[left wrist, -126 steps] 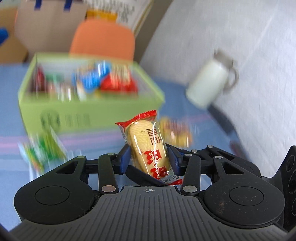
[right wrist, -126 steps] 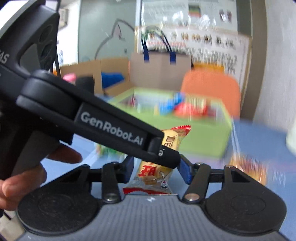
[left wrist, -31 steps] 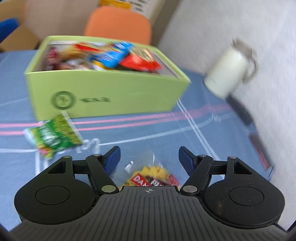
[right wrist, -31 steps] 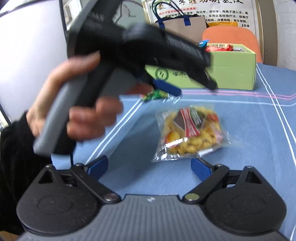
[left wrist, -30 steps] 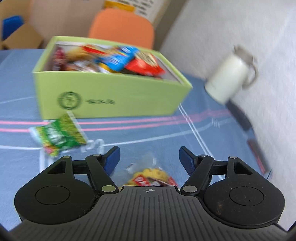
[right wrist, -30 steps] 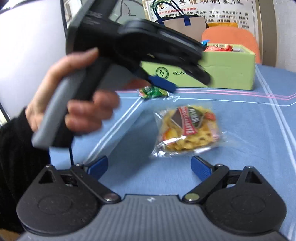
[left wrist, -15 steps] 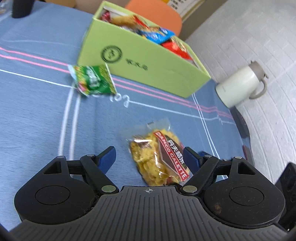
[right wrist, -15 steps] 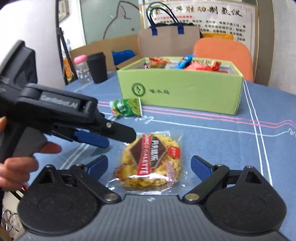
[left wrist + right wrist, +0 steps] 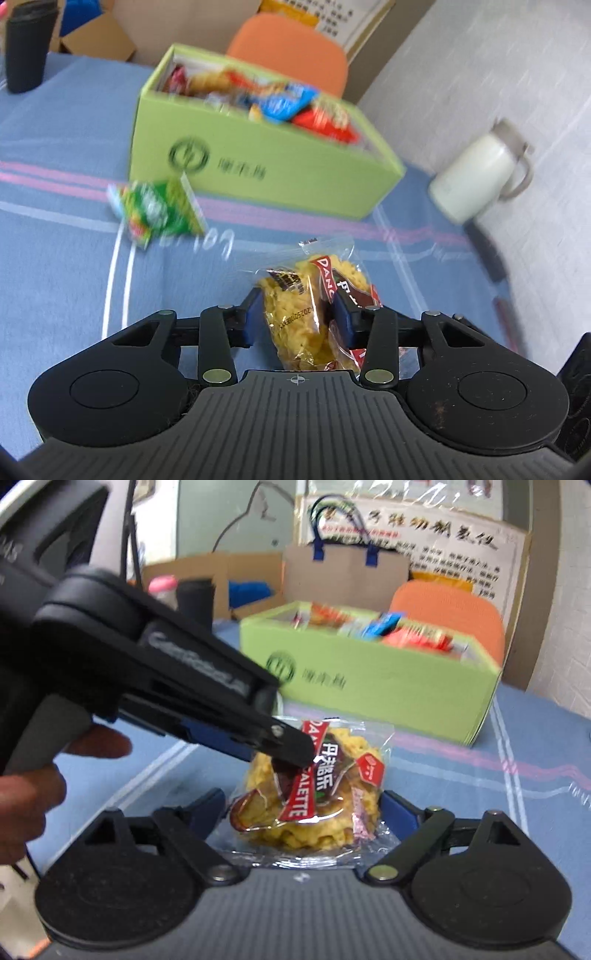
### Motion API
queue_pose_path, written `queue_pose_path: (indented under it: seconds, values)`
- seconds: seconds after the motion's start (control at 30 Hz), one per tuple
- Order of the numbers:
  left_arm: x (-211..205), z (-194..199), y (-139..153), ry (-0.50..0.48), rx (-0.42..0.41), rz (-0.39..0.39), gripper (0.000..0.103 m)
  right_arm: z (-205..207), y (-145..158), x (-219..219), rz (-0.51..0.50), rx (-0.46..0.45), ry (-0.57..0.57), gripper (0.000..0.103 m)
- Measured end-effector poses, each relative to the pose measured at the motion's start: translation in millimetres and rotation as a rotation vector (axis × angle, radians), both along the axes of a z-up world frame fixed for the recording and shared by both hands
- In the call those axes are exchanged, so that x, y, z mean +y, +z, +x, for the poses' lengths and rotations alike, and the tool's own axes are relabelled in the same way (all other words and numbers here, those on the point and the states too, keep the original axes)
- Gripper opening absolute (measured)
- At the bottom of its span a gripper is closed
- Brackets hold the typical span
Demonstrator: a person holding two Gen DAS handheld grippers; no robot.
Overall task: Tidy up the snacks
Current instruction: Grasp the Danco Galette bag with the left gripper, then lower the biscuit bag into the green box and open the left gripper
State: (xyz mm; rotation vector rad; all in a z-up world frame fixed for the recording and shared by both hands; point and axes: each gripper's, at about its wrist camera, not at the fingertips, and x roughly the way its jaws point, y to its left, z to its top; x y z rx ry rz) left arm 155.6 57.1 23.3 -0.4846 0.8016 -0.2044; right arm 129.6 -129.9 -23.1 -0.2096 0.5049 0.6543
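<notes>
My left gripper (image 9: 297, 314) is shut on a clear packet of yellow galette biscuits (image 9: 310, 306) with a red label and holds it above the blue tablecloth. The same packet (image 9: 314, 794) shows in the right wrist view, pinched by the left gripper (image 9: 291, 746). My right gripper (image 9: 304, 805) has its fingers on both sides of the packet; whether they press it is unclear. A green box (image 9: 258, 162) filled with snacks stands further back; it also shows in the right wrist view (image 9: 369, 686). A green snack packet (image 9: 155, 210) lies in front of the box.
A white jug (image 9: 480, 177) stands at the right by the wall. A black cup (image 9: 26, 48) stands at the far left. An orange chair (image 9: 291, 51) and cardboard boxes (image 9: 221, 576) are behind the table. A dark flat object (image 9: 487, 251) lies near the right edge.
My left gripper has closed on the biscuit packet and lifted it off the cloth. My right gripper's fingers have narrowed around the packet.
</notes>
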Motion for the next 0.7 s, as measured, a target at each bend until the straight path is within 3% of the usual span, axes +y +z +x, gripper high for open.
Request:
queue_pose_path:
  seconds: [0.17,0.23,0.37,0.47,0.57,0.63,0.7]
  values:
    - [22,34,48,0.020,-0.115,-0.032,0.019,41,49,16,0.034,-0.119,0.017,0.091]
    - [32,53,70,0.034,-0.176,-0.011,0.020,68,69,28,0.048,-0.154,0.030,0.092]
    - [50,105,96,0.069,-0.219,0.060,0.026,133,89,59,0.046,-0.158,0.065,0.093]
    - [63,151,90,0.090,-0.172,0.103,0.029,183,83,83,0.015,-0.081,0.079,0.093]
    - [69,190,65,0.094,-0.069,0.132,0.028,220,64,101,-0.022,0.015,0.088,0.093]
    - [73,202,44,0.087,-0.022,0.136,0.030,230,53,103,-0.015,0.047,0.088,0.094]
    - [78,198,34,0.083,-0.048,0.111,0.038,224,49,103,-0.017,0.028,0.091,0.094]
